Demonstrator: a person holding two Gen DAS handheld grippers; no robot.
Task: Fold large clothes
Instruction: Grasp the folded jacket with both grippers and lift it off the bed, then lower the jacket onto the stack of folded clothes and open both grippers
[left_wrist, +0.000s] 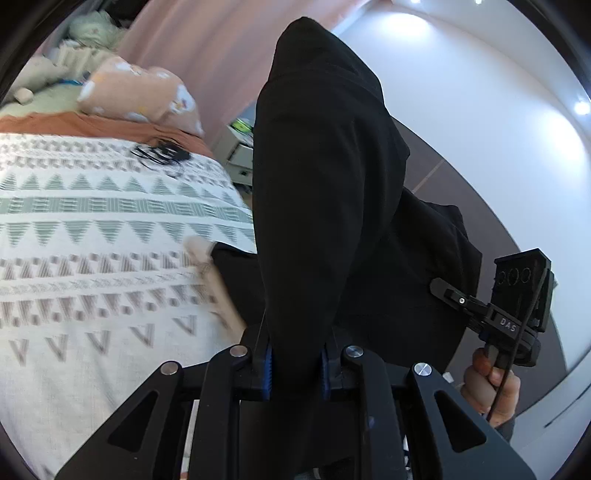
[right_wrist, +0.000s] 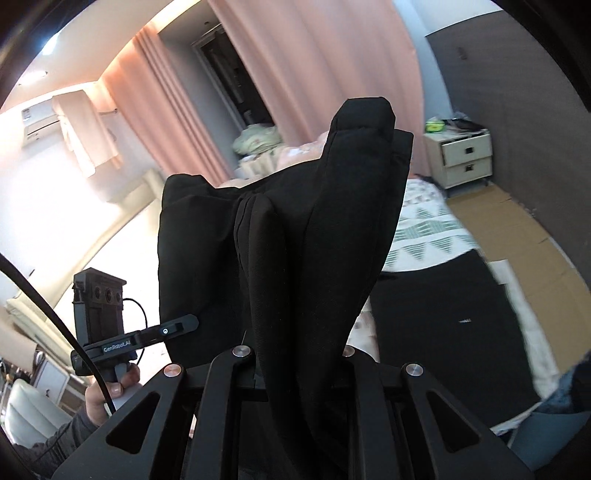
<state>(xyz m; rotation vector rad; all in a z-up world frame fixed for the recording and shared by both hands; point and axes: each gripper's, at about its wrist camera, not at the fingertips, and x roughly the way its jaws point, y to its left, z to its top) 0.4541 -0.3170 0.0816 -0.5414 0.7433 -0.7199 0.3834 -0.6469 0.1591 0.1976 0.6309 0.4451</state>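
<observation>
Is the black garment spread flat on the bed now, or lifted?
Lifted: the black garment stands bunched in thick folds, clamped in both tongs, left and right.

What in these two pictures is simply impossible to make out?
- Left wrist view: the black garment covers the left gripper fingertips, and its lower end is cut off.
- Right wrist view: the same cloth hides the right gripper fingers entirely.
- Left wrist view: the patterned bedspread is motion-blurred.
</observation>
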